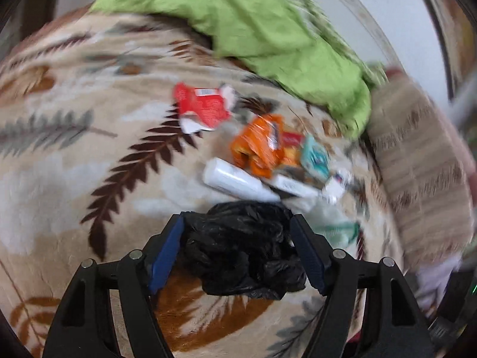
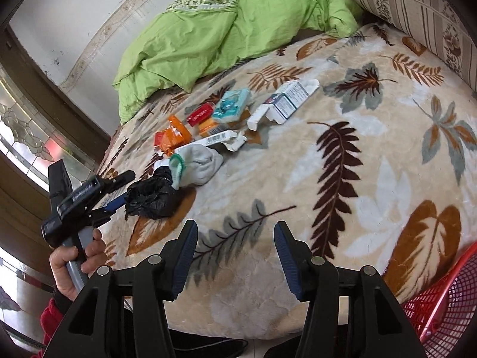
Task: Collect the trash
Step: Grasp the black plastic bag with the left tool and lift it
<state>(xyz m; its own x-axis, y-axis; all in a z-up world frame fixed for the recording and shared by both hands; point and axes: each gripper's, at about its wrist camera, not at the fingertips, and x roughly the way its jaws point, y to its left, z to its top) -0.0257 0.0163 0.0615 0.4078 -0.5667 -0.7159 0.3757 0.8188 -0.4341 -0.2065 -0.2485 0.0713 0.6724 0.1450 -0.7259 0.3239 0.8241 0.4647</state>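
Note:
A crumpled black plastic bag (image 1: pixel 241 253) lies on the leaf-patterned blanket (image 1: pixel 74 164). My left gripper (image 1: pixel 237 229) is open with its jaws on either side of the bag; the right wrist view shows that gripper (image 2: pixel 119 191) at the bag (image 2: pixel 152 197). Beyond lie a red wrapper (image 1: pixel 202 107), an orange wrapper (image 1: pixel 259 143), a teal packet (image 1: pixel 316 158), a white roll (image 1: pixel 235 182) and white boxes (image 2: pixel 283 101). A grey-white sock (image 2: pixel 196 164) lies by the bag. My right gripper (image 2: pixel 235 238) is open and empty above the blanket.
A green quilt (image 2: pixel 208 38) is bunched at the back of the bed. A striped pillow (image 2: pixel 417 15) lies at the far right. A red mesh basket (image 2: pixel 441 307) stands at the lower right, beside the bed. A wall and a glass door are on the left.

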